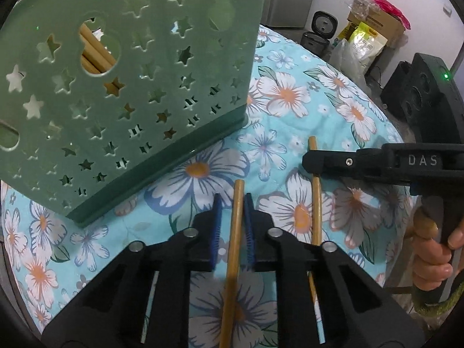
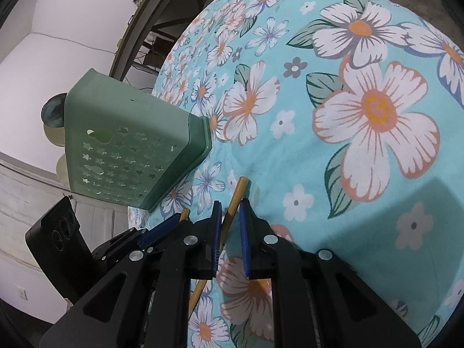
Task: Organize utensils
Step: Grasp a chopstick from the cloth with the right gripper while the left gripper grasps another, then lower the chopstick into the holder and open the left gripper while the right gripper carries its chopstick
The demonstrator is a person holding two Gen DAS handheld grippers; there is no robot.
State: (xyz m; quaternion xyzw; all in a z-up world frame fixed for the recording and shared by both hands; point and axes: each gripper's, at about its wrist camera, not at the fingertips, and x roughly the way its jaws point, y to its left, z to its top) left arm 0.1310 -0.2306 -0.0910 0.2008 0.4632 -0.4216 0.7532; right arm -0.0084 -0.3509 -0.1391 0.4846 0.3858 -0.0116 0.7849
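My left gripper (image 1: pixel 233 200) is shut on a wooden chopstick (image 1: pixel 238 187) that runs lengthwise between its blue pads, low over the floral cloth. To its right, a second chopstick (image 1: pixel 316 203) lies pinched under my right gripper (image 1: pixel 311 162), which a hand (image 1: pixel 432 258) holds. In the right wrist view my right gripper (image 2: pixel 230 206) has that chopstick (image 2: pixel 242 184) slanting between its pads. The left gripper (image 2: pixel 174 220) sits close on its left. A green holder (image 1: pixel 130 92) with star cutouts stands just beyond; several chopsticks show through its hole. It also shows upper left (image 2: pixel 130 150).
The turquoise flowered cloth (image 1: pixel 290 92) covers a round table whose edge curves away behind the holder. Beyond the edge are a cardboard box with bags (image 1: pixel 374 29), black appliances (image 1: pixel 322 26) and a black speaker-like unit (image 1: pixel 426 92). A bowl (image 2: pixel 53 113) sits past the holder.
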